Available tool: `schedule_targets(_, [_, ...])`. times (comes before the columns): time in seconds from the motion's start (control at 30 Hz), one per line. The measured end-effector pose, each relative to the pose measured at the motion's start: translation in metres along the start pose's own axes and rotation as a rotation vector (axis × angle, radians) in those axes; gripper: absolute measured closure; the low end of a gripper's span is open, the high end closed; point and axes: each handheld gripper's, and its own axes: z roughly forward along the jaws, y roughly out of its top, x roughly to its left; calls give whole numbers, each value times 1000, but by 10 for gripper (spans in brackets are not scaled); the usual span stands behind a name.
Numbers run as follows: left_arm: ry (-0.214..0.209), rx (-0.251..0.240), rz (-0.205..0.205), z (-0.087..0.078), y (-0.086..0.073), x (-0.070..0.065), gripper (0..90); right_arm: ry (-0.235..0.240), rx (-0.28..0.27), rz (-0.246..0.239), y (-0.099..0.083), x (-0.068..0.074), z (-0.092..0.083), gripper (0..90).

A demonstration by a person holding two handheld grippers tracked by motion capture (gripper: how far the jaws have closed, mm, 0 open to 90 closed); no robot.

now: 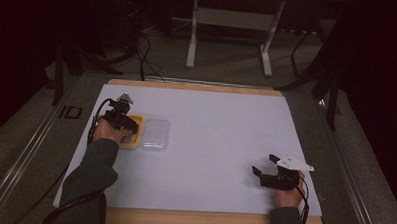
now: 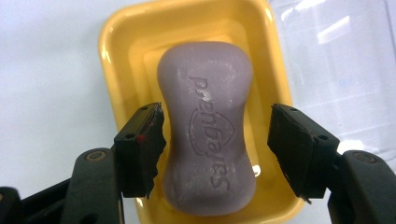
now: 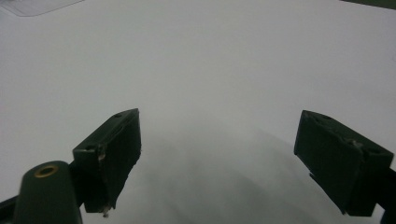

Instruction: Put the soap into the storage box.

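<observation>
- The work surface is a white sheet (image 1: 221, 133) laid on a wooden table (image 1: 197, 87) whose edges show at the far and near sides.
- A yellow tray (image 2: 121, 28) sits near the left edge of the sheet, roughly midway between the far and near edges.
- A purple soap bar (image 2: 205, 126) lies inside the tray, lengthwise, with embossed lettering facing up. Its waisted middle falls between the left gripper's jaws.
- A clear plastic lid (image 1: 154, 134) lies flat on the sheet, just beside the tray on the side toward the sheet's centre. In the high view the two appear to touch or nearly touch.
- The left gripper (image 2: 215, 135) hangs directly over the tray, pointing down. Its jaws are spread wider than the soap bar and straddle it. The jaw on the left of the left gripper view sits against or just off the bar; the other jaw stands clearly apart from it. The gripper has hold of nothing.
- The right gripper (image 1: 264, 165) rests near the near-right corner of the sheet, held by the person's right hand (image 1: 288, 195). Its jaws are spread wide, with bare sheet between them.
- The person's left forearm, in a dark green sleeve (image 1: 92, 173), crosses the near-left corner of the sheet.
</observation>
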Motion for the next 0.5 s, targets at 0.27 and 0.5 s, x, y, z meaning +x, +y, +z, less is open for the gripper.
schedule_targets(0.27, [-24,-82,72,-13,-7,-7,372,-2,0,-2,0,0,0,145])
schedule_targets(0.5, [-49,-160,147,-20,-19,-17,385,-2,2,-1,0,0,0,145])
